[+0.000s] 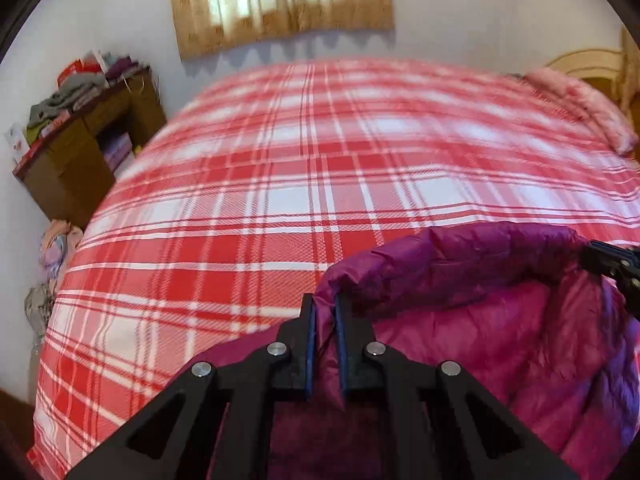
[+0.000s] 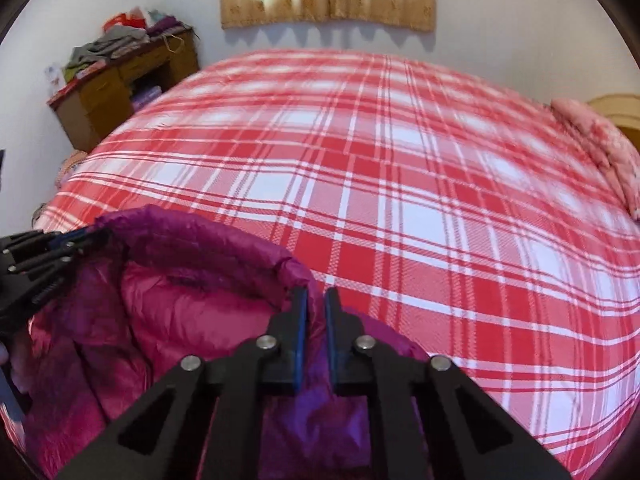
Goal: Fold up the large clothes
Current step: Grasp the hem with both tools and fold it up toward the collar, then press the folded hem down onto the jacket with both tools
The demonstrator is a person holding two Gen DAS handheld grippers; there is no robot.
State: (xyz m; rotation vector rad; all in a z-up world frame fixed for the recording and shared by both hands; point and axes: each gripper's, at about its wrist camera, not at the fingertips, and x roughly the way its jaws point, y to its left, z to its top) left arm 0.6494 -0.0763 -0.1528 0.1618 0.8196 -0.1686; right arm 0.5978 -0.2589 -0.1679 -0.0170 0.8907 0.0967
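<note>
Left gripper (image 1: 325, 312): clamped on puffy magenta quilted jacket (image 1: 480, 320) edge.
Right gripper (image 2: 316, 308): clamped likewise.
Bed: red-white plaid cover (image 2: 400, 200).

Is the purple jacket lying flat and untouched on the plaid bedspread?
No: the left gripper and the right gripper each pinch the purple jacket's edge, holding it above the plaid bedspread.

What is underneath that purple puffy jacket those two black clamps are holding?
The purple jacket, pinched by the left gripper and the right gripper, lies over a red and white plaid blanket. What lies directly beneath the jacket is covered.
</note>
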